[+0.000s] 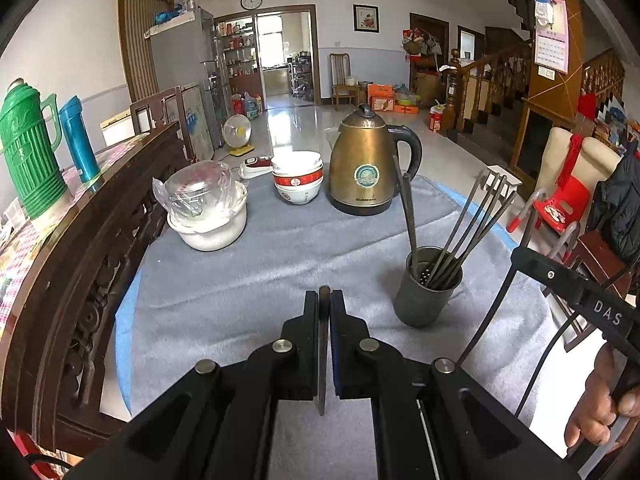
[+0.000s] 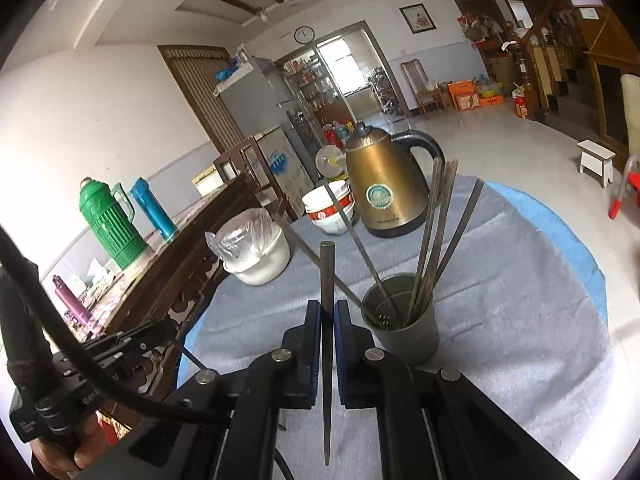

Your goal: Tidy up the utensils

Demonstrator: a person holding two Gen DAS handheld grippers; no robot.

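Note:
A dark metal cup (image 1: pixel 428 288) stands on the grey cloth and holds several dark chopsticks (image 1: pixel 472 224) that lean outward. It also shows in the right wrist view (image 2: pixel 404 324) with its chopsticks (image 2: pixel 434 240). My left gripper (image 1: pixel 324 296) is shut on one dark chopstick (image 1: pixel 323 360), left of the cup and nearer to me. My right gripper (image 2: pixel 328 308) is shut on another chopstick (image 2: pixel 327 276) that sticks up past the fingers, just left of the cup.
A brass kettle (image 1: pixel 366 164), stacked red-and-white bowls (image 1: pixel 298 180) and a white pot with a plastic-wrapped lid (image 1: pixel 206 208) stand at the back of the cloth. A carved wooden sideboard (image 1: pixel 80 264) with green and blue flasks runs along the left.

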